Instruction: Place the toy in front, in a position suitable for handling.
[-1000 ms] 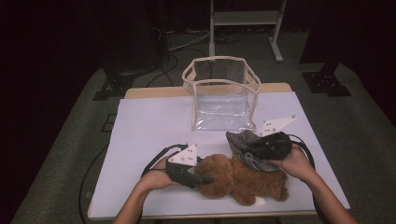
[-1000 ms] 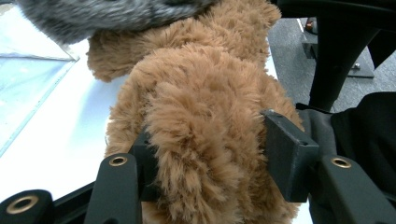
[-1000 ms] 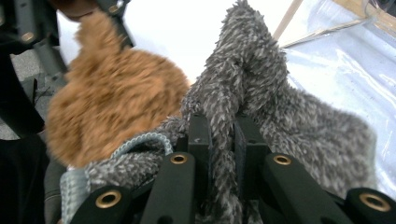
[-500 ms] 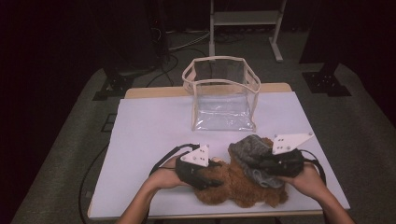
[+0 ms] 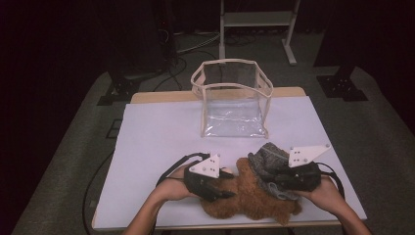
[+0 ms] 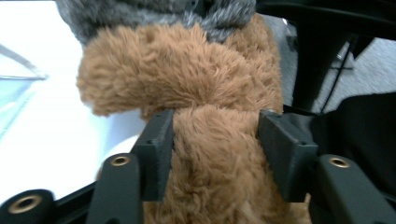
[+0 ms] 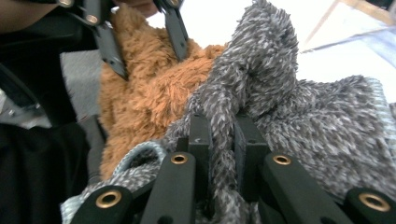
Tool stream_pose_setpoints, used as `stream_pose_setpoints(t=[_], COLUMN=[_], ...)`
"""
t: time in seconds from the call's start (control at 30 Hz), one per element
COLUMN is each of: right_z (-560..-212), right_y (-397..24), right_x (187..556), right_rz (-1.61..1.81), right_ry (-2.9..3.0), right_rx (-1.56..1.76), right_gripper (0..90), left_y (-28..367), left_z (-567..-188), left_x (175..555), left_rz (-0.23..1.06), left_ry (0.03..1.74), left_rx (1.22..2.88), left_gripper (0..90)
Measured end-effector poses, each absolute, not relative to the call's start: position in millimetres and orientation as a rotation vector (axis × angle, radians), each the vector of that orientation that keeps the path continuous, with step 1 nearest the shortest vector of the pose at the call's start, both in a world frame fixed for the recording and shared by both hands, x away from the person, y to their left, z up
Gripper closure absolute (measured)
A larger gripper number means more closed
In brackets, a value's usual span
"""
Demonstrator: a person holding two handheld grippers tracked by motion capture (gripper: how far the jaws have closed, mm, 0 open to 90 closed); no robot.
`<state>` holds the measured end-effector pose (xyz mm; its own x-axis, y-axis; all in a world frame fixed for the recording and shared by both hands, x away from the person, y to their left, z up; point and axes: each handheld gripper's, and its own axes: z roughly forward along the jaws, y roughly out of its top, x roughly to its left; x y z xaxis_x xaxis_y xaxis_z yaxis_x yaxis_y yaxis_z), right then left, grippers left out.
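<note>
A clear plastic bag (image 5: 234, 100) with a beige rim stands open at the far middle of the white table (image 5: 156, 142), with nothing in it. Near the front edge lies a brown plush toy (image 5: 247, 198). The left gripper (image 5: 221, 185) clasps the toy's furry limb; its jaws have just been closing. The right gripper (image 5: 274, 177), clenched narrow, pinches a grey knitted garment (image 5: 266, 159) draped over the toy.

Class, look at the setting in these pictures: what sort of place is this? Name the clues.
Probably a lab or studio set up for recording: a white-covered table on grey carpet, dark surroundings, loose cables on the floor and a metal stand behind.
</note>
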<state>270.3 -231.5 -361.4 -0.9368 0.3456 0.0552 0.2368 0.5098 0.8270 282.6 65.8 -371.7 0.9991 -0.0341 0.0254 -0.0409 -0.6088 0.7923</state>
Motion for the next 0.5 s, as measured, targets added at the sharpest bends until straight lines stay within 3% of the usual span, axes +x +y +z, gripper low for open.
stream_pose_setpoints(t=[0.2,0.5], right_z=[-352.7,-350.1], right_y=[-222.4,-248.3], right_x=[270.7,277.2], right_rz=[1.383,1.353], right_ry=[2.629,2.621], right_rx=[0.450,0.523], right_gripper=[79.0,78.8], left_y=[66.3,65.2], left_z=[-377.9,-377.1], left_x=[275.3,276.6], left_rz=[0.009,0.028], left_ry=[-0.057,-0.074], left_rx=[2.231,2.233], left_gripper=[50.5,50.5])
